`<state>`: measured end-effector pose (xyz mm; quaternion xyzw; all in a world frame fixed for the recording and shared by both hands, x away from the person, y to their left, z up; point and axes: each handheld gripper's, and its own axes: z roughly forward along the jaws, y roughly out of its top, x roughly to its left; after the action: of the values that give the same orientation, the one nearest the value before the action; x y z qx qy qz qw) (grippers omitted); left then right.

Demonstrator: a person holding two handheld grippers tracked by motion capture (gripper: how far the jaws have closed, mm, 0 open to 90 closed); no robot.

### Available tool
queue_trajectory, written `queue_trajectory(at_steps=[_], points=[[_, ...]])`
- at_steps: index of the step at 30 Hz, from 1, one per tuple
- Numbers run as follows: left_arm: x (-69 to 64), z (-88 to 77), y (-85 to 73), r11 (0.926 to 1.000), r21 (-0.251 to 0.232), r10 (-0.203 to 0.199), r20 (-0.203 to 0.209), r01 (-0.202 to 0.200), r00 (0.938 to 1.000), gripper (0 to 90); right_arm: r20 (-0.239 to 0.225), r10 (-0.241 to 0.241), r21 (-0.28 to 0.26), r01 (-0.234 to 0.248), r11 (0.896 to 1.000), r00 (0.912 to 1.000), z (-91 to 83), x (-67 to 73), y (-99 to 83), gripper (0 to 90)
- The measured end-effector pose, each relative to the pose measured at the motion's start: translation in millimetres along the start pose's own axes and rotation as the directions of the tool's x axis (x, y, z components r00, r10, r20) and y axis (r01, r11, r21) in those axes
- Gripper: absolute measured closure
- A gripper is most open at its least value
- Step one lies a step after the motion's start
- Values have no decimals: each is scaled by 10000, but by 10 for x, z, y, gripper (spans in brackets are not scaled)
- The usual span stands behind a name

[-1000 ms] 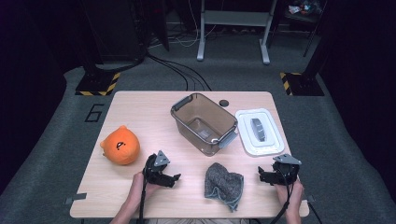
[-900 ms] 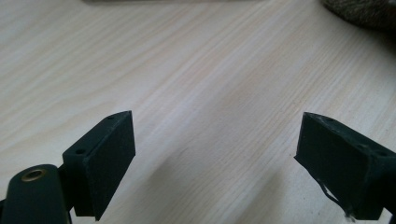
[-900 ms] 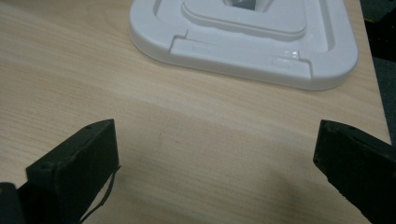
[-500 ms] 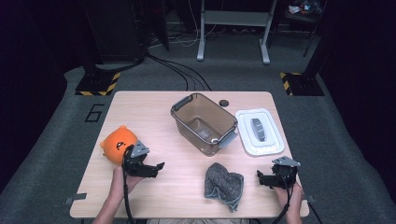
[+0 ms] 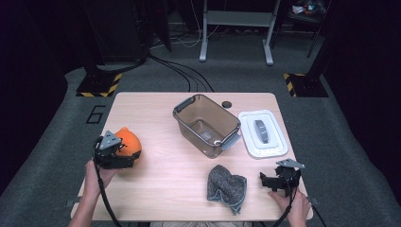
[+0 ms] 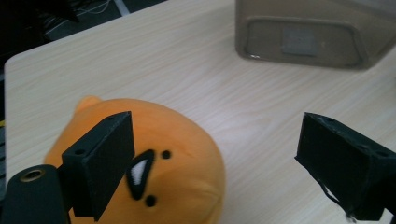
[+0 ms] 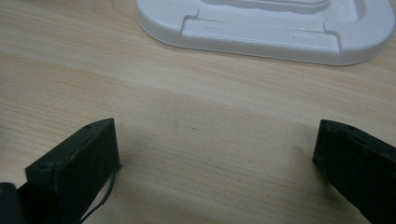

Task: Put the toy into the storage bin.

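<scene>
Your left gripper [image 6: 215,172] hangs over the orange plush toy [image 6: 154,168] at the bench's [image 5: 161,118] left edge, jaws wide apart, nothing clamped. Your right gripper [image 7: 215,172] rests near the white lid [image 7: 266,28], jaws also apart.

Soft orange plush toy [image 6: 154,172] with a fuzzy matt nap sits under the left hand-held gripper [image 6: 212,158], whose black pads look coarse and matt. Ahead lies a pale, smooth wood-grain desk [image 6: 196,79] and a translucent brown plastic bin [image 6: 308,32], slightly glossy.
</scene>
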<state>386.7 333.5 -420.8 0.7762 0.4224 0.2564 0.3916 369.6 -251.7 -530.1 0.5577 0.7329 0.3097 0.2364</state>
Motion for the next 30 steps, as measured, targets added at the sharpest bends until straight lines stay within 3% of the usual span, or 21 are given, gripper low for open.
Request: queue_trajectory(at_steps=[3,10,17,23,28,30], points=[[134,-10,-28,9994,-83,-330,-30,330,9995,110,-6,11,0,-11,10000,10000,1,3,1,0],[379,22,-98,9979,-97,-648,-244,646,9976,110,-68,-47,-14,47,10000,10000,3,4,0,0],[561,77,-164,9958,102,-909,2,909,9959,110,-149,-181,1,181,9998,9997,-5,1,-6,0],[629,191,-237,9948,521,-904,580,874,9942,113,-294,-230,19,231,9997,9993,2,-13,2,0],[590,285,-301,9938,627,-968,822,917,9919,141,-281,-266,34,267,9996,9993,0,-12,1,0],[546,318,-310,9948,668,-825,757,775,9937,163,-270,-258,16,259,9997,9993,1,-11,0,0]])
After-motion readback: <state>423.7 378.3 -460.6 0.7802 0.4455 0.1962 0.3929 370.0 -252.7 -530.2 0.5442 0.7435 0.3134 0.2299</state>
